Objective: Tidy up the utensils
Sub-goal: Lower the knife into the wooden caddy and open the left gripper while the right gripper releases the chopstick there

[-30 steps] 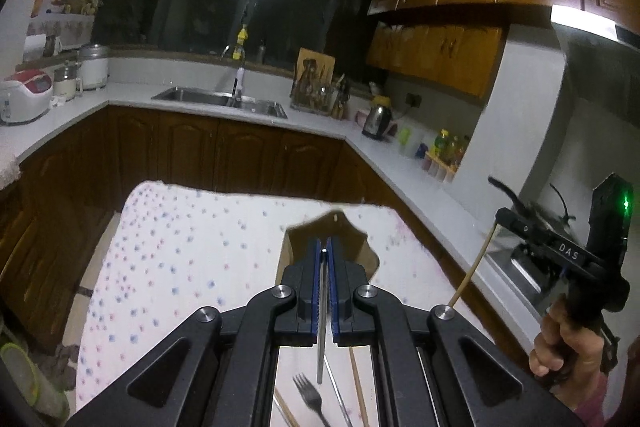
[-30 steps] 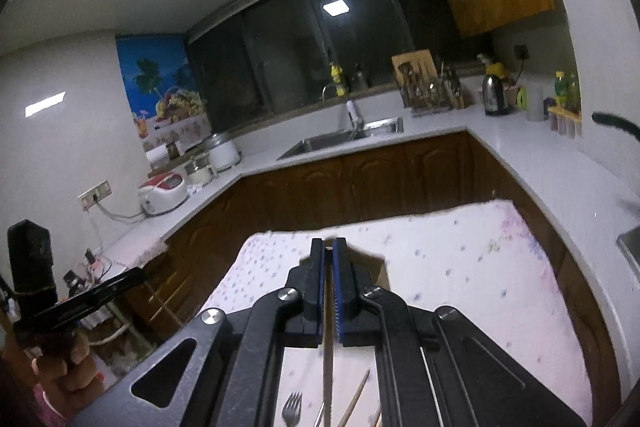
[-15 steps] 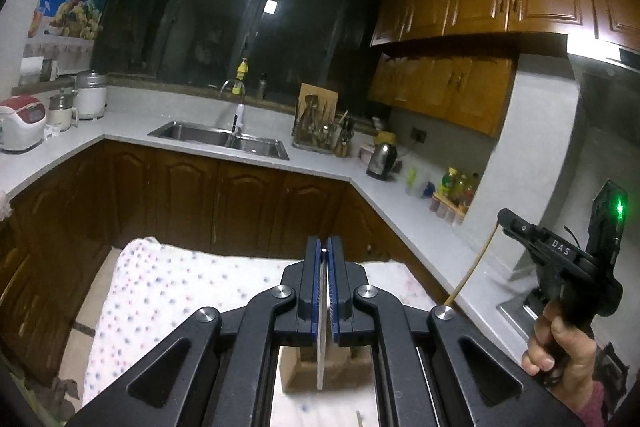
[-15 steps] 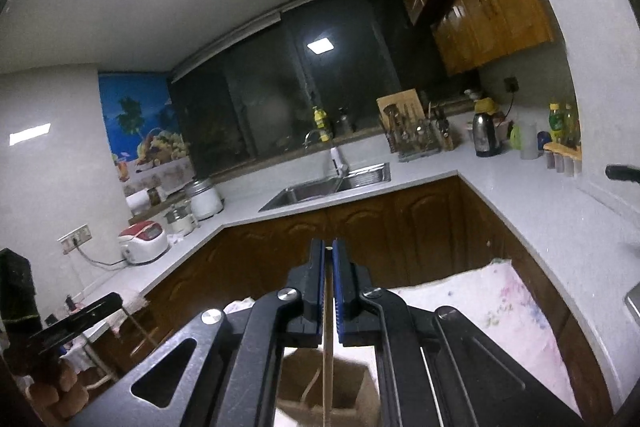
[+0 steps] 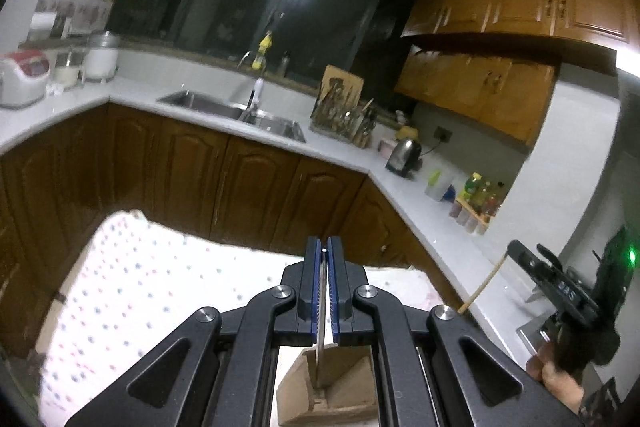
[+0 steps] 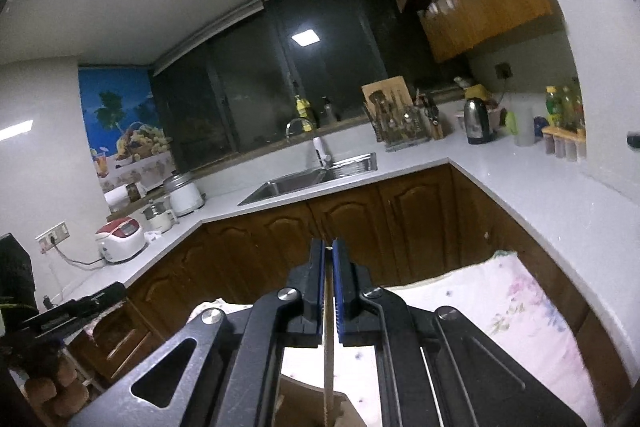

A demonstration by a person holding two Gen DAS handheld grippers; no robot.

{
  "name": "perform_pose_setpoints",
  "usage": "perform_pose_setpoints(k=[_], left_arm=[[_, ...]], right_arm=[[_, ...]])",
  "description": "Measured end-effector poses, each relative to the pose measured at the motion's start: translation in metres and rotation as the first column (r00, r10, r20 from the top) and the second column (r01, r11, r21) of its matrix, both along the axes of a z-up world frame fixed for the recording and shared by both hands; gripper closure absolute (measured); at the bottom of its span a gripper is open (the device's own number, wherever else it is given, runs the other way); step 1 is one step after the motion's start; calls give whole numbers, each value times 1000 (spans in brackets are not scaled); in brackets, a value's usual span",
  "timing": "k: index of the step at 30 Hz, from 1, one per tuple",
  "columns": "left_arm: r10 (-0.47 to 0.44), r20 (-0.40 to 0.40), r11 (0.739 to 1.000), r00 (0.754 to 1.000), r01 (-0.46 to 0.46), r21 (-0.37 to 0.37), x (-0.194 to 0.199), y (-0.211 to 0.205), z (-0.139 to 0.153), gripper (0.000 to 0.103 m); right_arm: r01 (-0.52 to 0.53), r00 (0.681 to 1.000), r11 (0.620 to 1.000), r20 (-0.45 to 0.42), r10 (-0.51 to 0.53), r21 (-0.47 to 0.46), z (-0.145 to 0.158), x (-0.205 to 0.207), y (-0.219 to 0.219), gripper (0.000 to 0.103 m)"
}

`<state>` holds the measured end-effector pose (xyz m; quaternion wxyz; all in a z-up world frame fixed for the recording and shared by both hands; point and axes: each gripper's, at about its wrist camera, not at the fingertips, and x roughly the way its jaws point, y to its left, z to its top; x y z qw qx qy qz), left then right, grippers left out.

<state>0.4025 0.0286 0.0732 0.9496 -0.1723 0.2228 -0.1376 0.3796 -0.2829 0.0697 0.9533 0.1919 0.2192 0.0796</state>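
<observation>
The jaws of both grippers stand narrow, each pinched on a slim utensil that hangs down between the blue pads. The left gripper [image 5: 324, 267] clamps a thin metal utensil [image 5: 320, 331] whose lower end reaches down into the open brown cardboard box [image 5: 340, 387], close to the box's inner left wall; whether it is a knife or the handle of a fork cannot be told, since its working end is hidden. The right gripper [image 6: 329, 259] clamps a wooden chopstick [image 6: 327, 379] that hangs above the near rim of the cardboard box [image 6: 304, 399], not clearly inside it yet. The box sits on a dotted cloth [image 5: 132, 291] covering the table, and the right gripper with its chopstick [image 5: 482, 287] shows off to the box's right in the left wrist view. The step in hand appears to be dropping held utensils into the box. The next move probably calls for easing the left jaws apart so the metal piece slides down upright, then bringing the chopstick over the opening before letting go.
</observation>
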Motion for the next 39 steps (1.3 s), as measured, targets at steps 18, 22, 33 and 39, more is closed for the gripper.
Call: perform_pose_setpoints(k=[18, 22, 33, 39], left_arm=[[19, -37, 999, 999, -17, 38, 0, -27, -26, 101], [12, -43, 998, 999, -9, 62, -2, -27, -23, 101], [36, -8, 996, 999, -35, 81, -29, -15, -5, 36], [67, -10, 995, 998, -66, 74, -70, 3, -6, 18]], right_arm=[[75, 997, 994, -34, -72, 82, -61, -15, -1, 99], [61, 997, 996, -59, -57, 62, -58, -11, 0, 99], [34, 999, 990, -31, -30, 139, -50, -25, -13, 16], [27, 999, 984, -37, -20, 177, -40, -49, -19, 3]])
